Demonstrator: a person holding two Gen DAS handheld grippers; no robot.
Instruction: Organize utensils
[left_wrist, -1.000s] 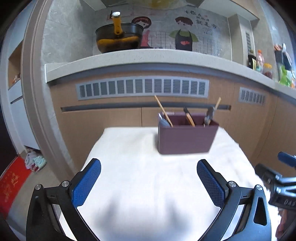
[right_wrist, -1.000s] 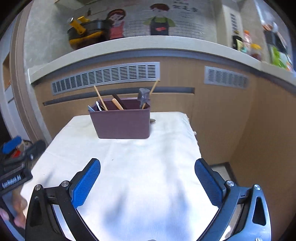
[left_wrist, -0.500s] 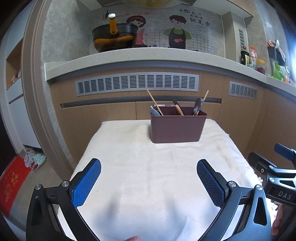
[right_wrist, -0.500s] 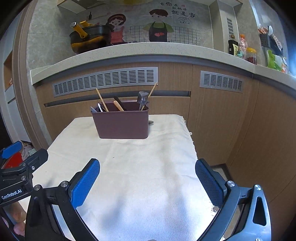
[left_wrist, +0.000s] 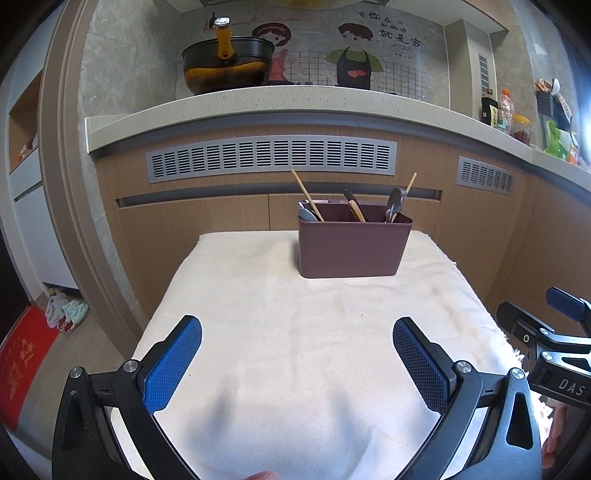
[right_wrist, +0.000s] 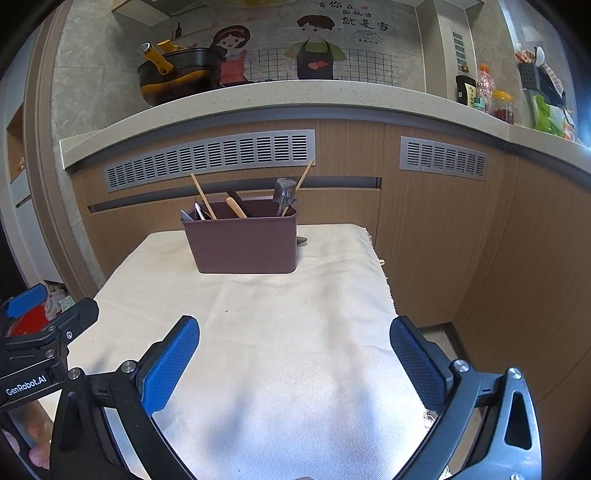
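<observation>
A maroon utensil holder (left_wrist: 352, 245) (right_wrist: 242, 242) stands at the far end of a table under a cream cloth (left_wrist: 295, 350) (right_wrist: 280, 332). Several utensils stick up from it: wooden chopsticks (left_wrist: 306, 194) (right_wrist: 202, 195), a wooden-handled piece (right_wrist: 236, 207), a dark-handled tool (left_wrist: 394, 201) (right_wrist: 283, 194) and spoon ends at the left (left_wrist: 306, 215). A small metal spoon tip (right_wrist: 301, 240) shows on the cloth behind the holder's right side. My left gripper (left_wrist: 295, 347) and my right gripper (right_wrist: 293, 347) are both open and empty, well short of the holder.
A wooden cabinet front with grey vents (left_wrist: 271, 157) rises right behind the table, under a stone counter (left_wrist: 258, 99) with a pot (left_wrist: 227, 70). Bottles and jars (right_wrist: 487, 99) stand at the counter's right. The floor drops off beside the cloth's edges; a red mat (left_wrist: 22, 362) lies at the left.
Both grippers have drawn back and steadied; the holder now looks smaller and further off. Both stayed open and empty.
</observation>
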